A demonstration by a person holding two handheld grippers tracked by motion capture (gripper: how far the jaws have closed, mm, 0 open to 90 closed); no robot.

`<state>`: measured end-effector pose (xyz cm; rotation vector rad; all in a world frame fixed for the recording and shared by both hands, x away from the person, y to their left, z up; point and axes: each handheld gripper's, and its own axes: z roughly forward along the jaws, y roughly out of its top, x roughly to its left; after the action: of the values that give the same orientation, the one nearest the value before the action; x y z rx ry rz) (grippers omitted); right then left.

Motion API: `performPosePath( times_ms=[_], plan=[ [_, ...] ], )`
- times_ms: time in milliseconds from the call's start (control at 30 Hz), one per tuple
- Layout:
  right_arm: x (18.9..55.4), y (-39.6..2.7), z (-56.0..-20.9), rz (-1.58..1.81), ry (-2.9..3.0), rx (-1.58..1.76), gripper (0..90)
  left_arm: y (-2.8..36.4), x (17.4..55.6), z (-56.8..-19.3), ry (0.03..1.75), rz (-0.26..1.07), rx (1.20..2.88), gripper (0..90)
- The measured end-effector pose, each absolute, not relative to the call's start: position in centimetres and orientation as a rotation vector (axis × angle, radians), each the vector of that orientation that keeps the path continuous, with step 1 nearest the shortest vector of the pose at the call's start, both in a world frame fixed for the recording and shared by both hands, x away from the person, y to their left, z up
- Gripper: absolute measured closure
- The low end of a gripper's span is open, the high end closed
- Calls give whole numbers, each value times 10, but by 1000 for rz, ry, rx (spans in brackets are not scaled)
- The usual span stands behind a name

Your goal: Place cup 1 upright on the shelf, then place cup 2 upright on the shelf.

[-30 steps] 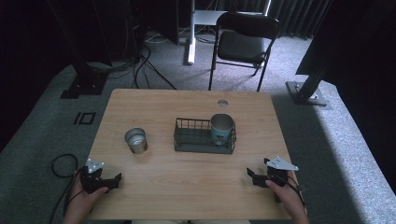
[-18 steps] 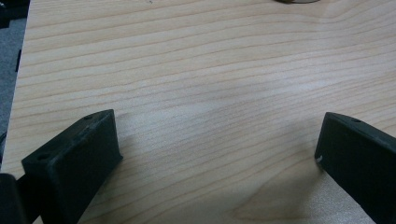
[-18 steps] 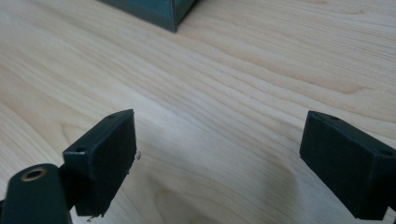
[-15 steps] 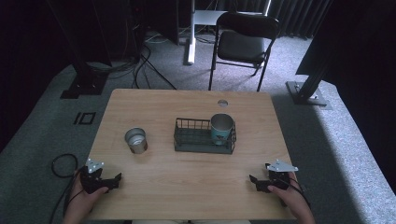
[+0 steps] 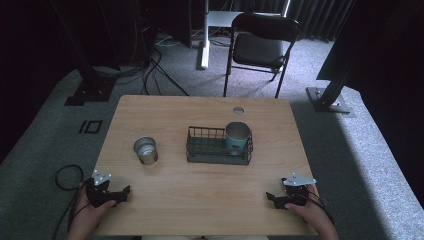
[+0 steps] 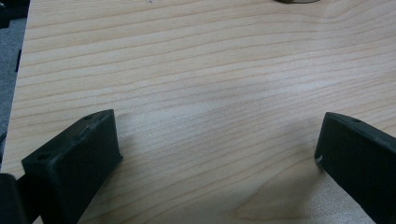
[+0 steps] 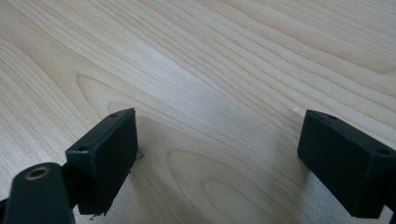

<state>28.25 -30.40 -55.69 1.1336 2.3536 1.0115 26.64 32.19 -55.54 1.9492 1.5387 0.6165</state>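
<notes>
Closest to the person, the left gripper and the right gripper rest low at the near corners of the desk, each with its fingers spread wide over bare wood, nothing between them. Farther in, a small metal tin stands left of centre, well apart from both. Just right of it sits a dark wire basket with a teal cup upright in its right end. Beyond the desk stands a black folding chair

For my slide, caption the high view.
Two open grippers, left and right, rest before a tin and basket.
</notes>
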Motion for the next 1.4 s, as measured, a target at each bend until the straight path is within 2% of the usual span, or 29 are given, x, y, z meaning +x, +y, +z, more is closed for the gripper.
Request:
performPosePath(
  times_ms=[333, 667, 933, 1400],
  plan=[
    [283, -304, -557, 1013, 2354, 1135, 117, 322, 266, -555, 1538, 616, 1949, 4],
    [283, -304, -557, 1012, 2354, 1134, 117, 321, 259, -555, 1422, 568, 2021, 4],
    [283, -304, -557, 1012, 2354, 1135, 117, 310, 257, -551, 1339, 466, 1976, 5],
    [283, -304, -557, 1012, 2354, 1135, 117, 299, 267, -536, 1310, 532, 1897, 4]
  ],
)
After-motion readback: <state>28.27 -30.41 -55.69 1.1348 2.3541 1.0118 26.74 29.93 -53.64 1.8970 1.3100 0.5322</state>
